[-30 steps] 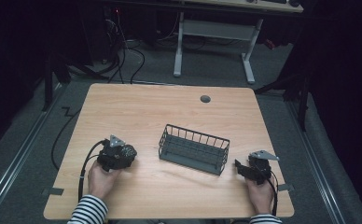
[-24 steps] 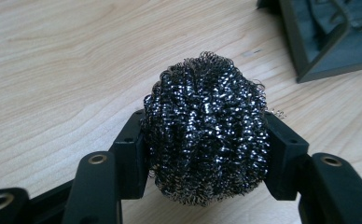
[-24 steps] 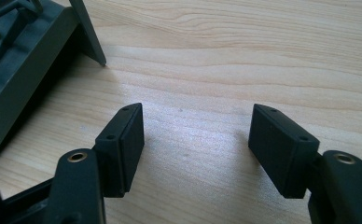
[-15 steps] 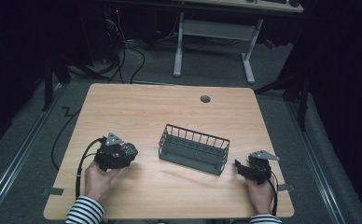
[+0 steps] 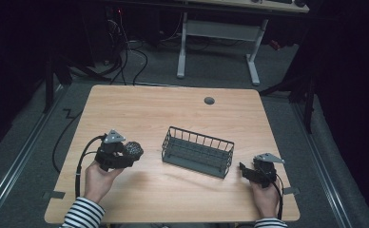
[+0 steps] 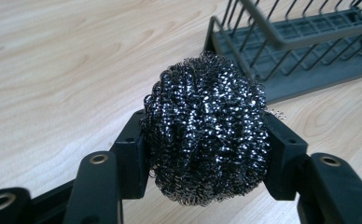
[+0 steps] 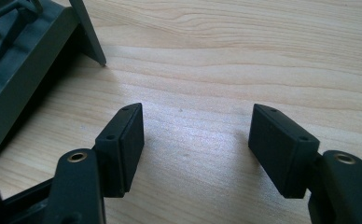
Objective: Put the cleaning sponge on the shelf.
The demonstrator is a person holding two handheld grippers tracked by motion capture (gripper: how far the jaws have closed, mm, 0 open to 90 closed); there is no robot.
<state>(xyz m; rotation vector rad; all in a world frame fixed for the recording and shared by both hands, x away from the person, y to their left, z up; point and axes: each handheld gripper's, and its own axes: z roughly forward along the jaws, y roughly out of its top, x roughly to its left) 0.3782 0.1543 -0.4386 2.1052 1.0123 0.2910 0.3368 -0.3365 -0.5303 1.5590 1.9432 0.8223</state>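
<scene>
A ball of dark steel wool (image 6: 206, 128) sits squeezed between the two black jaws of my left gripper (image 6: 207, 140), held just above the wooden table. In the high view the same steel wool (image 5: 133, 150) and left gripper (image 5: 131, 154) are at the table's left, a short way left of the grey wire basket (image 5: 198, 151). The basket (image 6: 305, 46) lies ahead and to the right in the left gripper view. My right gripper (image 5: 242, 169) rests near the basket's right end, and its jaws (image 7: 195, 140) stand open over bare wood.
The wooden table (image 5: 163, 114) has a round grey cable grommet (image 5: 209, 100) near its far edge. A corner of the basket (image 7: 25, 65) is close on the right gripper's left. Beyond the table stands a white desk frame (image 5: 218, 33) on a dark floor with cables.
The left hand has drifted slightly right, toward the basket, with the steel wool still in its jaws. The right gripper has stayed where it was.
</scene>
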